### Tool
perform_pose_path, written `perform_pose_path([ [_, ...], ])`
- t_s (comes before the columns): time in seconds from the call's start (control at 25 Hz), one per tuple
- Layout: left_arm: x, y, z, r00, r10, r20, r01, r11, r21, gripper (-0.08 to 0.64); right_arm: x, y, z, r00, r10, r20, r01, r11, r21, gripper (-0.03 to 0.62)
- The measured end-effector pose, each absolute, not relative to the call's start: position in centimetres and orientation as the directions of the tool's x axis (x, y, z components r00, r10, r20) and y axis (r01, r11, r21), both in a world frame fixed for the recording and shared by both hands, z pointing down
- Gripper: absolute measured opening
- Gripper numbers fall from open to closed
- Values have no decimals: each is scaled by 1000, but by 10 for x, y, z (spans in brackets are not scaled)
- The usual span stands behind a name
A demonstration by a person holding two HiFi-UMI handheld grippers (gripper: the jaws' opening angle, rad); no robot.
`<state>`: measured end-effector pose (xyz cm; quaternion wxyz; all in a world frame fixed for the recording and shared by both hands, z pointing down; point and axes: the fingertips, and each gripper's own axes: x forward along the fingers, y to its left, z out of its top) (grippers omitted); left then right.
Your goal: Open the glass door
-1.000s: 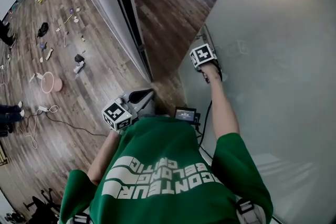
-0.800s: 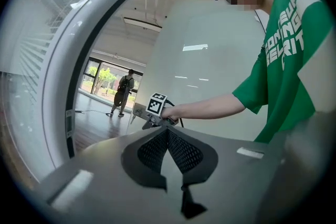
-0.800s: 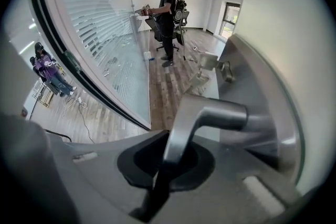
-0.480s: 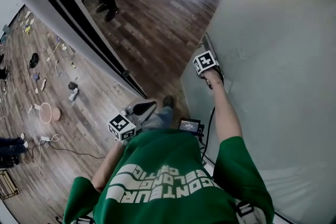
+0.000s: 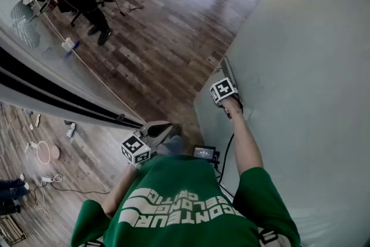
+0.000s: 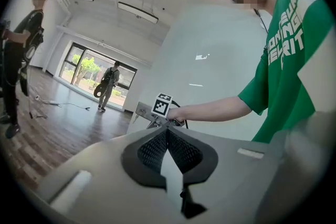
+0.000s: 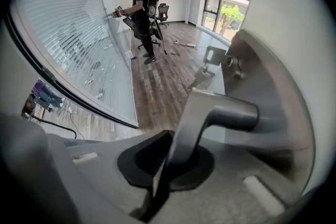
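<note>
Clamping the handle [image 7: 223, 113] of the glass door [image 5: 312, 55] in the right gripper [image 7: 167, 165], with jaws pinched on the bent neck of the lever and next to no gap between them, plain at the centre of the right gripper view. Placing the door along the whole right side of the head view, pale and frosted, with its handle on the near edge just right of centre, under the marker cube and the outstretched arm. Judging the step as the swing itself and not the first grasp, with wood floor [image 5: 173, 43] showing between the door's edge and the dark frame strip [image 5: 58, 102] across the left of the head view, so probably part-way open already. Carrying nothing in the left gripper [image 6: 167, 136], with jaws together, tips touching and empty, low at the bottom centre of the head view beside the green shirt [image 5: 185, 199] and well apart from the door. Next, most likely: hold the clamp firm on the lever, follow the handle round its arc without twisting it, and step clear of the door's edge while widening the gap. Worth watching for the lever sliding out through the jaws if the pull runs along it instead of across it.
</note>
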<state>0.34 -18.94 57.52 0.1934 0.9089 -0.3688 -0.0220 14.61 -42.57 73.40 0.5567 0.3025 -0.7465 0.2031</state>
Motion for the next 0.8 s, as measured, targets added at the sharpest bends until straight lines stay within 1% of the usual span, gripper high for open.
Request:
perform_pose_path([
  [0.48,66,-291,570,846,-529,66,-512,-772,376,9,215,-463,739,-167,-240,956,-752,658,34,-8],
  [0.8,87,-337,572,874,-484,52,-464,-796,389,9,266,-485,740,-142,-234,962,-793,609,31,-8],
])
